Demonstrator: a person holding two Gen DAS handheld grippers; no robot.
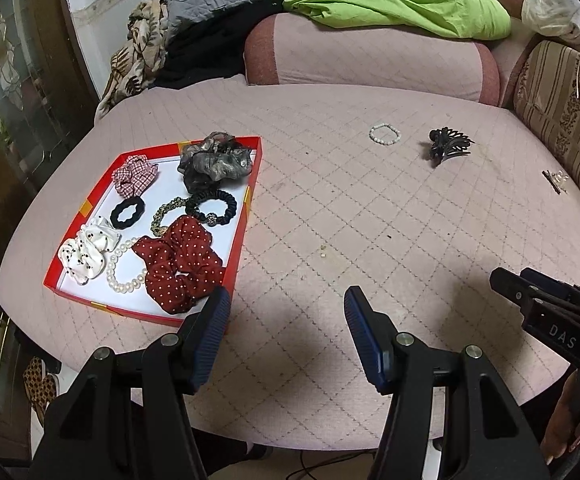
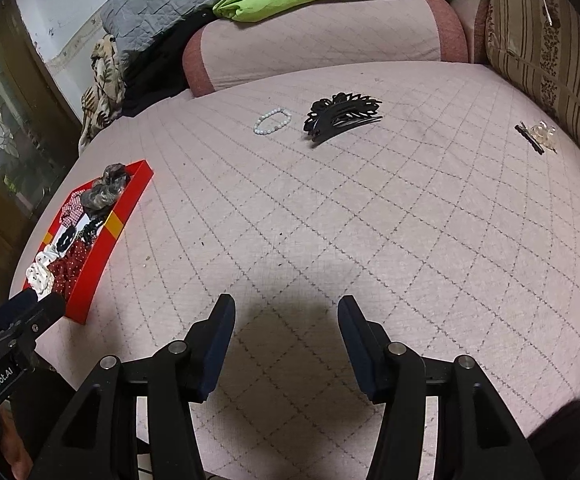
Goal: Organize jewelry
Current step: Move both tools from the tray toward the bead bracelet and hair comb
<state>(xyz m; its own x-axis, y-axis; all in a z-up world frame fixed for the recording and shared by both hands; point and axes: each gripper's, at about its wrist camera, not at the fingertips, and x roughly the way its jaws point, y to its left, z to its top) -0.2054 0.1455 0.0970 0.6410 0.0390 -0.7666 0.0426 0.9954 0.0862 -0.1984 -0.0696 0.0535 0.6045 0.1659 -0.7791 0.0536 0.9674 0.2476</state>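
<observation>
Quilted cushion (image 2: 329, 220): red tray (image 1: 246, 216) left; bracelet (image 2: 272, 121), claw clip (image 2: 341, 116) far.

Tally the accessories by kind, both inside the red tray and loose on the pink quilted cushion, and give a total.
Fabric scrunchies (red gingham, grey sheer, white dotted, red polka-dot): 4
Elastic hair ties (black, gold-patterned, black with bead): 3
Pearl bead bracelets (in tray, loose): 2
Hair clips (black claw, small clear): 2
Total: 11

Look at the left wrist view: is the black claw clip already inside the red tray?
No, the black claw clip lies on the pink quilted surface, well outside the red tray.
</observation>
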